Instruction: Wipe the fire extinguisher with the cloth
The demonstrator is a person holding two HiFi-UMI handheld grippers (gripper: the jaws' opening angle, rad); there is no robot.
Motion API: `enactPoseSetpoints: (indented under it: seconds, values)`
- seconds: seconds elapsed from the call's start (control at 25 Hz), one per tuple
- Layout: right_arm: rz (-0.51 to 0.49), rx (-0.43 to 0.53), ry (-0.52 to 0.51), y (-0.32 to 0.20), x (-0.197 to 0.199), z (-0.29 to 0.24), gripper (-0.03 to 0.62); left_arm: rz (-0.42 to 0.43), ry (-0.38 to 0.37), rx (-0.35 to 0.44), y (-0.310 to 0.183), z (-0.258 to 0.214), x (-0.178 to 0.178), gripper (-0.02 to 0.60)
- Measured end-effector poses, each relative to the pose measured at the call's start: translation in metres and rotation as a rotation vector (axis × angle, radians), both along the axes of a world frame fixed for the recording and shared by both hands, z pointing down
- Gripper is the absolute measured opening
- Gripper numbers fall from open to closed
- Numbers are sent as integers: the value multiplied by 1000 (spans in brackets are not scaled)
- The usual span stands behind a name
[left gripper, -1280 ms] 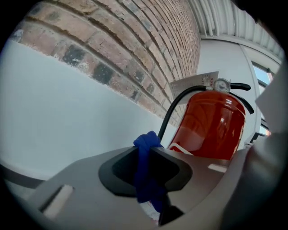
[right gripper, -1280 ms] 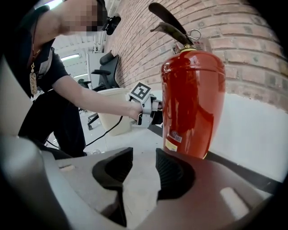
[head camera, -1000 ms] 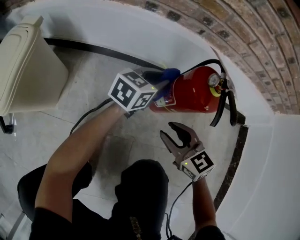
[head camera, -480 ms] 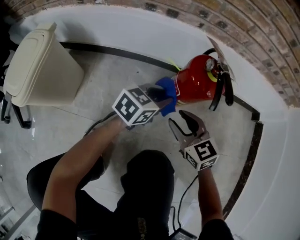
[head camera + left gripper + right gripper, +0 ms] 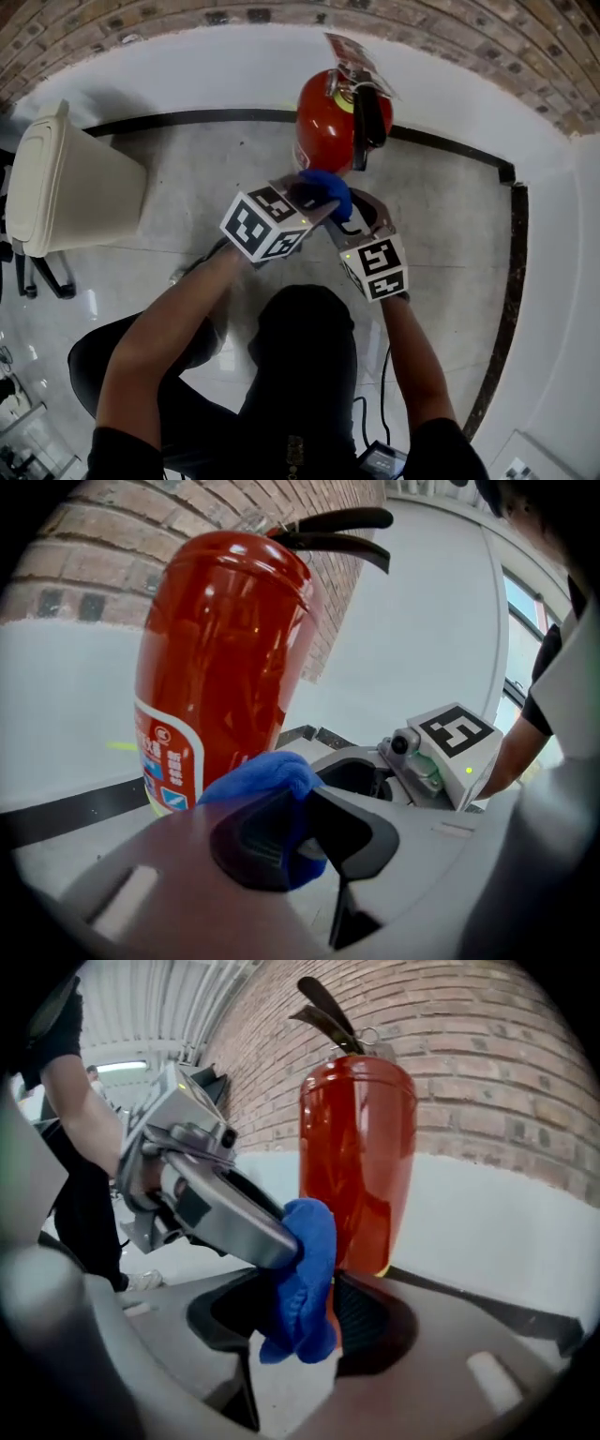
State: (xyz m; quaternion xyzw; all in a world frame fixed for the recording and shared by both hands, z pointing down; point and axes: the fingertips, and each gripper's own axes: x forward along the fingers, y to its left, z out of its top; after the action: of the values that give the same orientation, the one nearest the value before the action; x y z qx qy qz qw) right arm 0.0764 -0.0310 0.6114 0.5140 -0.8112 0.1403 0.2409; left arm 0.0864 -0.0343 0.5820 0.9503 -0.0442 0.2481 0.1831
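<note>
Looking down, we see a pale tiled floor (image 5: 169, 169) edged by a black strip (image 5: 187, 119), with a white wall (image 5: 187, 70) behind it and brick (image 5: 94, 23) higher up. A beige bin (image 5: 66, 187) stands well to the left of the fire extinguisher (image 5: 323, 127).

The fire extinguisher is upright on the floor, close against the white wall. Its body is glossy red and rounded at the shoulder, with black levers (image 5: 367, 112) on top.

Just in front of it is our left gripper (image 5: 317, 195), its jaws closing and clenched on a bunched blue cloth (image 5: 305, 1279), which sits beside the red body low down. Our right gripper (image 5: 361, 208) is next to it. Its jaws are opening wide and the cloth hangs over the gap between them, unpinched.

A white label (image 5: 169, 761) wraps the lower body. It carries red characters and small blue pictograms, too blurred for us to read.
</note>
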Motion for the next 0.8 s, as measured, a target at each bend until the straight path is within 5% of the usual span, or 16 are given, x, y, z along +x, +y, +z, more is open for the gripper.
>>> enactPoseSetpoints:
  seconds: [0.12, 0.44, 0.6, 0.8]
  values:
    - [87, -15, -30, -7, 16, 6, 62, -33, -24, 30, 1, 2, 6, 75]
    - [259, 40, -161, -29, 63, -4, 44, -51, -137, 108, 6, 10, 8, 87]
    - [352, 60, -220, -36, 88, -5, 43, -74, -182, 110, 4, 14, -1, 9]
    - [403, 87, -253, -63, 114, -9, 43, -96, -218, 88, -2, 23, -11, 8]
